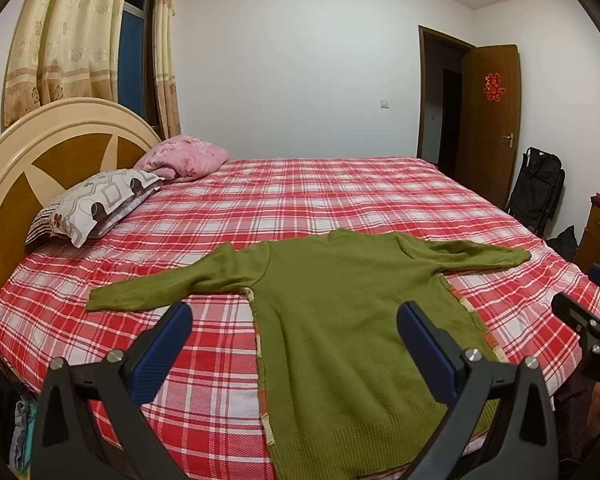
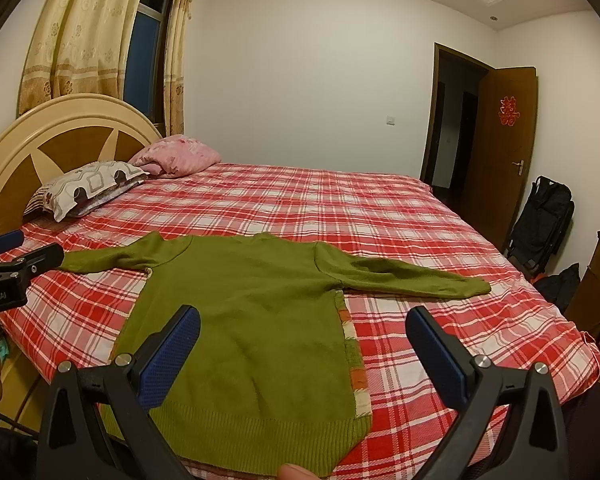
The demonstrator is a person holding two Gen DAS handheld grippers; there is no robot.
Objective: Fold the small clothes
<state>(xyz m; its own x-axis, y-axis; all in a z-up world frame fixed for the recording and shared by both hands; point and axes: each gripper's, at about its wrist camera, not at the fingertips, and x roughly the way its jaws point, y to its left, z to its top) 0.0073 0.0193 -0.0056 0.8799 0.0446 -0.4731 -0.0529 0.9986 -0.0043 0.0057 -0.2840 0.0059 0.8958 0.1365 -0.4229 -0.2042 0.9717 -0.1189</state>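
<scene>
The left gripper (image 1: 294, 344) hangs over the near edge of the bed, its two blue-padded fingers (image 1: 166, 350) spread wide with nothing between them. The right gripper (image 2: 302, 346) is the same: fingers (image 2: 440, 352) well apart, gripping nothing. A fingertip (image 2: 296, 472) shows at the bottom edge of the right view.

Between and just past each pair of fingers lies a green sweater (image 1: 340, 320), spread flat on the red checked bedspread (image 1: 320, 200) with its ribbed hem nearest and its collar farthest. Both sleeves stretch straight out to the sides, beyond the fingertips. A strip of patterned cloth (image 2: 354, 360) peeks out along the sweater's side edges.

Farther off, left of the fingers, a patterned pillow (image 1: 96, 204) and a pink pillow (image 1: 184, 156) sit by the headboard (image 1: 40, 152). Far right stands an open brown door (image 2: 508, 152)
</scene>
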